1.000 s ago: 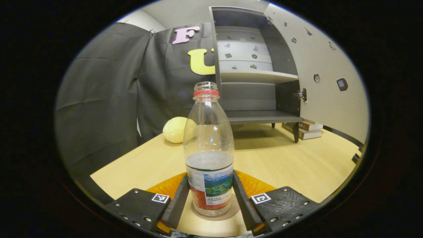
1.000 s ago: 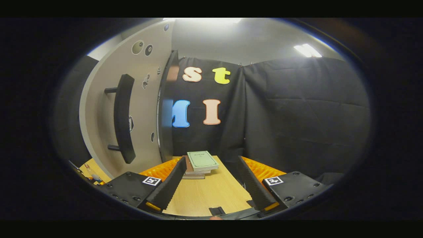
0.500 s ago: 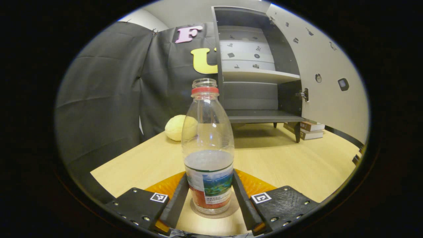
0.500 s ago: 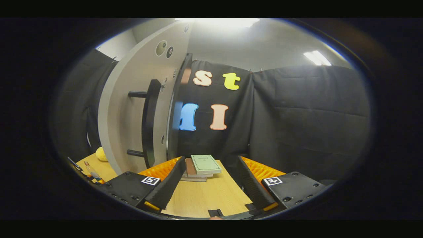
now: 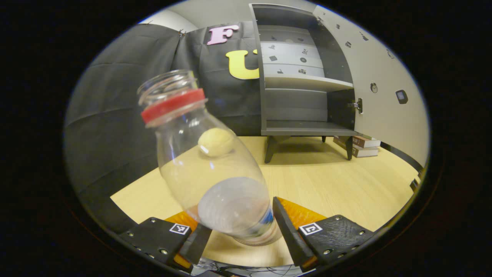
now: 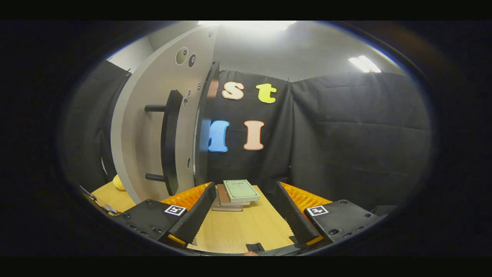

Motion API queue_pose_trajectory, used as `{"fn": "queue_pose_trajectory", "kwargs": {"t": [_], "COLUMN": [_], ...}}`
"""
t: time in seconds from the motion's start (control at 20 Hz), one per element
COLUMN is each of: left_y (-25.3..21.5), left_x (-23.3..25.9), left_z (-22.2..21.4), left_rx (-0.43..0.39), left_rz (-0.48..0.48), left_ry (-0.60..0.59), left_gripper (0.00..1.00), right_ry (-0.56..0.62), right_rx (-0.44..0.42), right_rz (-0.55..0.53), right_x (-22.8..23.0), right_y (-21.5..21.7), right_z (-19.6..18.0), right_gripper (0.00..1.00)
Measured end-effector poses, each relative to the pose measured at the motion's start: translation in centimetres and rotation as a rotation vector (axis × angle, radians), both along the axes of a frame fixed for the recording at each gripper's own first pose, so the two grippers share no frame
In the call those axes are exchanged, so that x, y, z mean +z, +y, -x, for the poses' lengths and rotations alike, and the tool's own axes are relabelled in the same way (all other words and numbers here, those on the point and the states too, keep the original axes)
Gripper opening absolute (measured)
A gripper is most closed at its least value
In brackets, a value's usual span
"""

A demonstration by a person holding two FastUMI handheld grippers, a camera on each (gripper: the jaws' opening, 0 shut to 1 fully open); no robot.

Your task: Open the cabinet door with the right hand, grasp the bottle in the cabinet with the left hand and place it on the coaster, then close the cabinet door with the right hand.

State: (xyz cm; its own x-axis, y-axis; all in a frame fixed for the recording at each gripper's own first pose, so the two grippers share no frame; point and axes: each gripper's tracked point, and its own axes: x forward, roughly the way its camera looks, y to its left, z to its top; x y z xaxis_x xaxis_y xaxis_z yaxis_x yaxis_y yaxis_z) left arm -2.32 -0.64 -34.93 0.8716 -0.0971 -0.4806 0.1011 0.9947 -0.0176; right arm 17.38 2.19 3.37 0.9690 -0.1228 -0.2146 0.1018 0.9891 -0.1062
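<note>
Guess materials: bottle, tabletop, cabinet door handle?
Bottle: clear plastic, likely; glossy, see-through, red neck ring. Tabletop: light wood or laminate, faint grain lines, matte. Cabinet door handle: dark matte bar, metal or plastic, can't tell.

Pale wooden tabletop (image 5: 326,184) spreads ahead of tool in left gripper view; round yellow ball (image 5: 215,141) sits on it ahead and slightly left, well forward; stack of books (image 5: 359,145) lies far ahead to right, on tabletop. In right gripper view, same book stack (image 6: 234,194) rests straight ahead, just beyond fingertips, green cover on top; yellow ball (image 6: 118,182) peeks low at far left; ceiling light panel (image 6: 364,64) glows upper right.
</note>
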Motion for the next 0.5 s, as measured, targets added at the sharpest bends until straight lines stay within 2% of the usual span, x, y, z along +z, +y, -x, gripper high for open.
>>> {"fn": "queue_pose_trajectory", "kwargs": {"t": [0.5], "left_y": [-1.0], "left_x": [0.4], "left_z": [-2.3], "left_rx": [-0.026], "left_rz": [-0.048], "left_ry": [0.002], "left_gripper": [0.85], "right_ry": [0.017], "right_rx": [-0.021], "right_rz": [-0.052], "right_x": [-1.1], "right_y": [-1.3], "right_z": [0.0], "right_gripper": [0.97]}}
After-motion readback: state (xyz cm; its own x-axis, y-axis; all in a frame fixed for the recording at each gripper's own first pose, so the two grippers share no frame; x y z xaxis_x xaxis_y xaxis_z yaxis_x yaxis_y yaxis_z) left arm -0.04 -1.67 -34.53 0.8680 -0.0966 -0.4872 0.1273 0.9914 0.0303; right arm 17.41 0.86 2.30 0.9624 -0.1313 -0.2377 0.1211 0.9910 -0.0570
